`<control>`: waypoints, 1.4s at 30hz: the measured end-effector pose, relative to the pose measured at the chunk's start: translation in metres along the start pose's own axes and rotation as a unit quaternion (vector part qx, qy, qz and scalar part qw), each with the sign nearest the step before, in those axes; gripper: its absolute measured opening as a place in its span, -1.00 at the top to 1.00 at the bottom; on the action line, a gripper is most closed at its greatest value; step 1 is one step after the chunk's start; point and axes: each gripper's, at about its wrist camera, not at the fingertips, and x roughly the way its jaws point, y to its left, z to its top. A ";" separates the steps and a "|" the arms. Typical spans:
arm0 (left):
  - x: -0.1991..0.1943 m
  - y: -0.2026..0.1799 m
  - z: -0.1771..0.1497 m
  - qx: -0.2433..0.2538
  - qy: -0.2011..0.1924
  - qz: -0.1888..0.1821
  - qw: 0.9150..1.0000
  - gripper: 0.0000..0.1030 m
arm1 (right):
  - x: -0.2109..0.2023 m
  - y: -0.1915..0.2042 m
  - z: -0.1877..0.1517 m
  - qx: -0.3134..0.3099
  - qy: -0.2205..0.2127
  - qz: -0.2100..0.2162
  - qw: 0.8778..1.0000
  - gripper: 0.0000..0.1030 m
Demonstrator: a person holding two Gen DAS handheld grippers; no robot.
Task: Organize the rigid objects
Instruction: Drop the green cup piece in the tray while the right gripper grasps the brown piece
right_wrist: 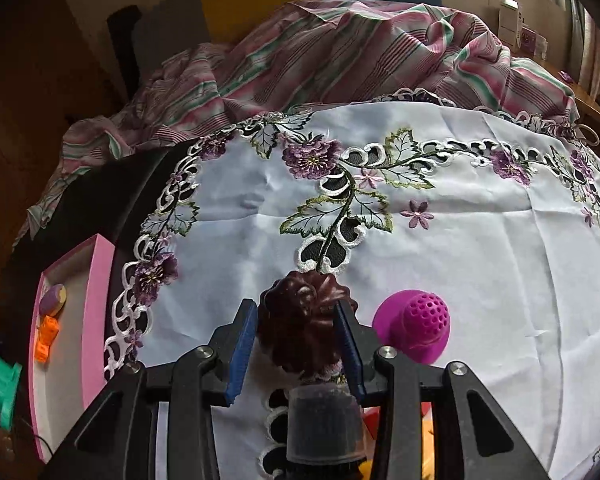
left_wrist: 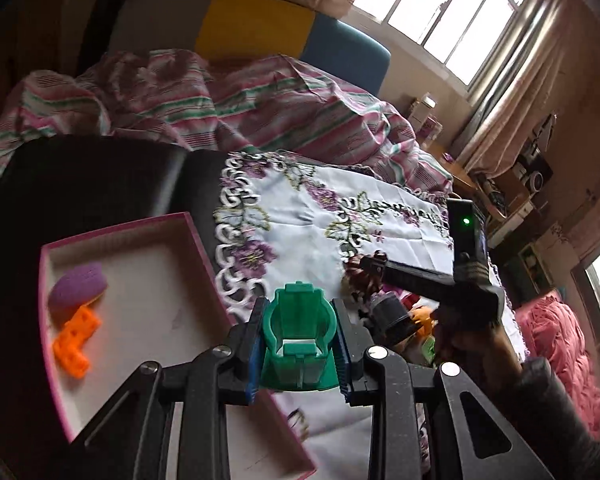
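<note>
My left gripper [left_wrist: 299,344] is shut on a green plastic piece [left_wrist: 299,332], held above the right rim of the pink tray [left_wrist: 204,248]. The tray holds a purple oval piece [left_wrist: 78,290] and an orange block [left_wrist: 76,340]. My right gripper [right_wrist: 296,340] has its blue pads on both sides of a dark maroon flower-shaped piece [right_wrist: 306,320] resting on the embroidered white cloth [right_wrist: 460,240]. A magenta perforated piece [right_wrist: 414,326] lies just right of it. A dark grey cylinder [right_wrist: 324,424] stands below the right gripper.
The right gripper also shows in the left wrist view [left_wrist: 364,264], with several small pieces [left_wrist: 416,320] under it. A striped blanket [left_wrist: 260,96] is heaped behind the cloth. The pink tray shows at the left edge of the right wrist view [right_wrist: 96,300].
</note>
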 end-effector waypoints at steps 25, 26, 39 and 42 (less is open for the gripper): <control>-0.061 0.087 -0.102 -0.078 -0.003 0.084 0.993 0.42 | -0.039 0.082 -0.080 -0.154 -0.009 0.030 0.988 0.61; -0.057 0.085 -0.095 -0.072 -0.006 0.085 0.994 0.42 | -0.039 0.082 -0.080 -0.152 -0.009 0.030 0.988 0.61; 0.039 0.106 0.013 -0.048 0.001 0.098 0.994 0.42 | -0.037 0.081 -0.077 -0.156 -0.013 0.025 0.987 0.61; 0.059 0.114 0.028 -0.057 0.009 0.100 0.993 0.42 | -0.037 0.081 -0.076 -0.155 -0.013 0.026 0.988 0.61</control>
